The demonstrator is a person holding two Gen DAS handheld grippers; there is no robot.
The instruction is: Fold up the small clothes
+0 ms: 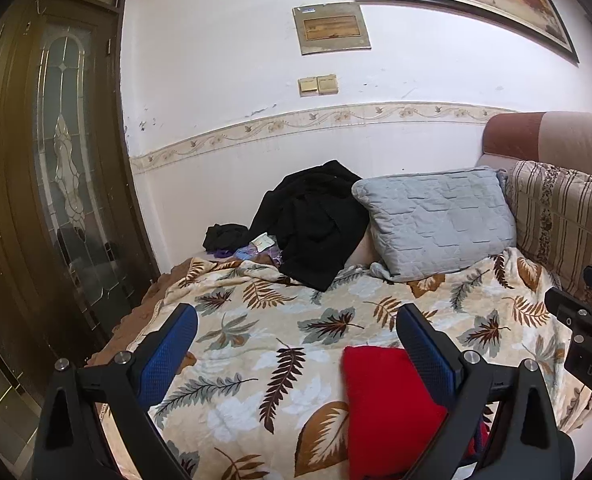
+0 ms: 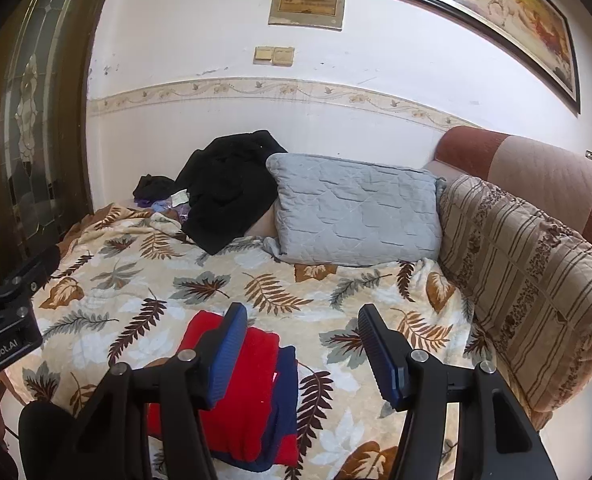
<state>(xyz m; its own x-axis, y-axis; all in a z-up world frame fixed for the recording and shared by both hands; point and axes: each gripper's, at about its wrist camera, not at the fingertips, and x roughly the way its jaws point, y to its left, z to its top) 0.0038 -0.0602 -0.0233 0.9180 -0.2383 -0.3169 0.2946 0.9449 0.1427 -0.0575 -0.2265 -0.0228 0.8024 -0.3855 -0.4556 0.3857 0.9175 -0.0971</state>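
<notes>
Left gripper (image 1: pixel 296 332): hovering above the bed with its blue-padded fingers (image 1: pixel 168 356) spread wide apart, gripping nothing; its right finger is overlapping the edge of the red garment in the left wrist view.
Right gripper (image 2: pixel 299 340): also hanging over the bed, jaws standing apart and holding nothing; its left finger (image 2: pixel 226 354) is crossing in front of the garment.
Red garment (image 2: pixel 252 384): lying folded on the leaf-print blanket (image 2: pixel 256 284) near the front edge of the bed, red on top with a navy blue layer showing along its right side and bottom.
Blanket: covering the bed, cream with brown and grey leaves.
Grey quilted pillow (image 2: pixel 355 216): leaning at the back of the bed, well apart from the garment.
Black clothing (image 2: pixel 228 192): sitting in a heap just left of the pillow, against the wall.
Striped floral cushion (image 2: pixel 527 264): resting along the right side, against the red and beige sofa back (image 2: pixel 535 164).
Wall: carrying a framed painting (image 2: pixel 487 8), a small plaque (image 2: pixel 307 4) and light switches (image 2: pixel 274 56).
Door (image 1: pixel 60 168): standing at the left, dark wood with patterned glass.
</notes>
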